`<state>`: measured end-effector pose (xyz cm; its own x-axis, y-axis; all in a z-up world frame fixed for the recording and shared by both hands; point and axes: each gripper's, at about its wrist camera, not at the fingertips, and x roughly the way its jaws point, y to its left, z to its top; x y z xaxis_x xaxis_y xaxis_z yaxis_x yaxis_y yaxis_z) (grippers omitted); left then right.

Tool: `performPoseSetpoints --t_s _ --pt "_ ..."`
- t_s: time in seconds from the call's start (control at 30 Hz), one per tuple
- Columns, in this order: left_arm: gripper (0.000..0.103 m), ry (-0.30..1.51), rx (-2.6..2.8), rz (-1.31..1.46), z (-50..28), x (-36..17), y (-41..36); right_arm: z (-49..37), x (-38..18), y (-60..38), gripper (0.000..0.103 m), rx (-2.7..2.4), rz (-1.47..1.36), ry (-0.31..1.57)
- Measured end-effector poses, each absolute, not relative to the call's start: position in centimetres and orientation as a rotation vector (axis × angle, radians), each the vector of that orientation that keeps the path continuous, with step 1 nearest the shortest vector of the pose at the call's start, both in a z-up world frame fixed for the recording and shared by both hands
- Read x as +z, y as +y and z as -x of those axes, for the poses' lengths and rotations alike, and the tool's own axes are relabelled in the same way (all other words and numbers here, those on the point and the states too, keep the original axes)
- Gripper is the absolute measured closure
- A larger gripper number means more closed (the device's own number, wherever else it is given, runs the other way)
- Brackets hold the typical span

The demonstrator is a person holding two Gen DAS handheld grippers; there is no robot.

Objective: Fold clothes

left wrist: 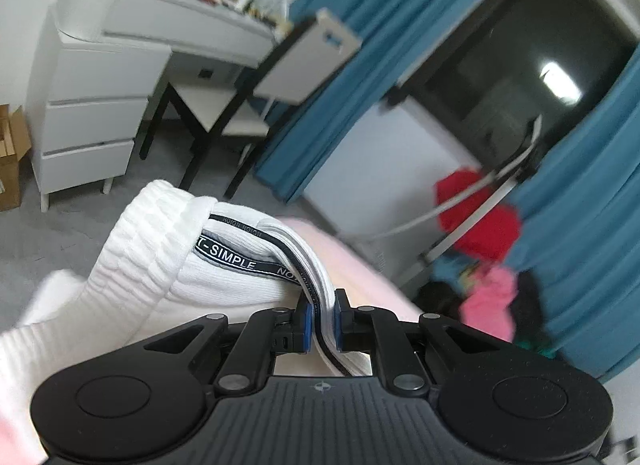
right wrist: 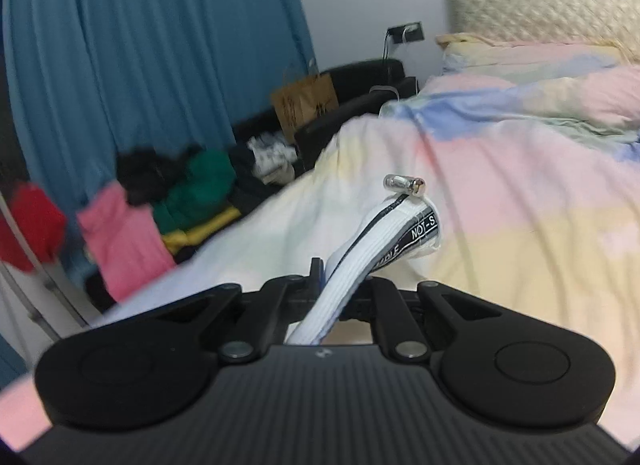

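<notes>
**A:** Where is the garment, and who has it?

**B:** A white ribbed garment [left wrist: 160, 261] with a black lettered trim band hangs between two handheld grippers, above a bed [right wrist: 520, 249] covered in pastel bedding. The left gripper [left wrist: 323, 319] has its jaws nearly closed, pinching several stacked layers of the trimmed edge. The right gripper [right wrist: 340, 285] is clamped on another stretch of the same edge, where a small metal zipper pull [right wrist: 403, 183] sticks up beyond the jaws.

**B:** Both views are smeared, so finer detail is lost.

**A:** What could go wrong?

**B:** I judge slipping likeliest. The left jaws hold a thick bundle by a narrow strip, so an inner layer could slide free and spoil the fold. On the right, only a short end of cloth shows past the jaws; a tug could pull it out. The zipper pull might also catch on the bedding.

**A:** Is there room to move?

**B:** The bed offers broad open space ahead of the right gripper. Its near edge drops toward a pile of coloured clothes [right wrist: 168, 193] by blue curtains [right wrist: 140, 45]. A white desk [left wrist: 132, 33] and chair [left wrist: 248, 97] stand well apart from the left gripper.
</notes>
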<state>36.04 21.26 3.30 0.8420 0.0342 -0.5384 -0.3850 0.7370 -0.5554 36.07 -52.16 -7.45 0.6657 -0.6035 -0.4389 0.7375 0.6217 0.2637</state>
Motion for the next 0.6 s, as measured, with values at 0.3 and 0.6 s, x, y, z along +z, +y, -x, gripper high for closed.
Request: performPoseSetpoints --t_s 0.3,0.6 --pt "0.088 0.713 0.307 0.609 -44.9 -4.7 20.5 -40.4 -13.3 -52.2 0.094 -0.807 -0.415 0.435" --pt "0.041 0.669 0.236 0.608 -35.9 0.4 22.4 -31.0 -11.9 -51.1 0.075 -0.651 -0.637 0.374"
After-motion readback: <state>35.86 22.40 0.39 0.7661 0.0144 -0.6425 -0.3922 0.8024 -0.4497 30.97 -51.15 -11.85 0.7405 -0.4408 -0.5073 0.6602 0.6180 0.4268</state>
